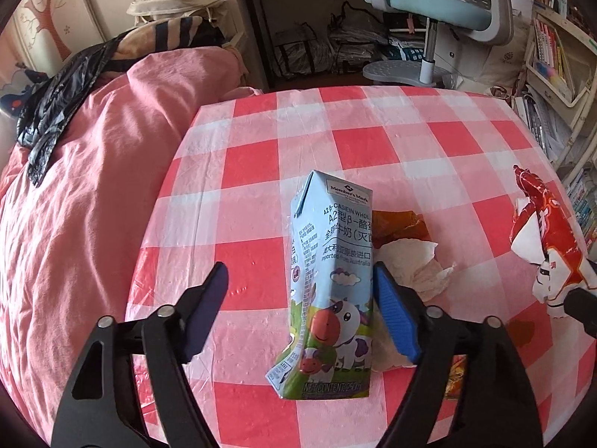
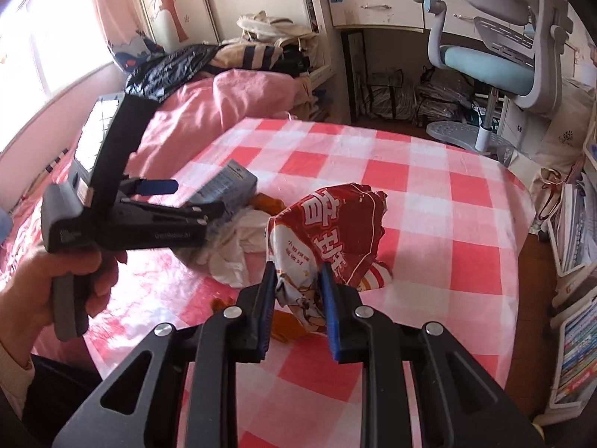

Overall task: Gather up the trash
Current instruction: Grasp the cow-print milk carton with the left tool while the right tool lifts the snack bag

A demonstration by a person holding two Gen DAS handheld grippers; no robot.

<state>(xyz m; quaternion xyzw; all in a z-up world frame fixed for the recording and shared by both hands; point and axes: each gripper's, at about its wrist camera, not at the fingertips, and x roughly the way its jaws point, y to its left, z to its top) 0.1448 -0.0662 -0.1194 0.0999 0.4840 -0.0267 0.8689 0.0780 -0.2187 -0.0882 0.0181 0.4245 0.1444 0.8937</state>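
Right gripper fingers are clenched on the crumpled red-and-white foil snack wrapper, pinching its lower end w/ the rest sticking up above the red-and-white checked plastic tablecloth. Left gripper fingers straddle the pale-blue milk carton w/ cartoon cow print: the blue pad on the carton's right looks to touch its edge, the other pad stands clear on the left, so no grip yet.

Carton is dented near its base and sits on the cloth, just beside a crumpled white tissue and an orange-brown scrap behind it.

Progress, as a judgement: early. One piece in hand, one about to be taken, tissue & scrap untouched. Black plastic bag lies limp on the pink quilt left of the table, well apart; probably the bin bag, nothing visibly in it.
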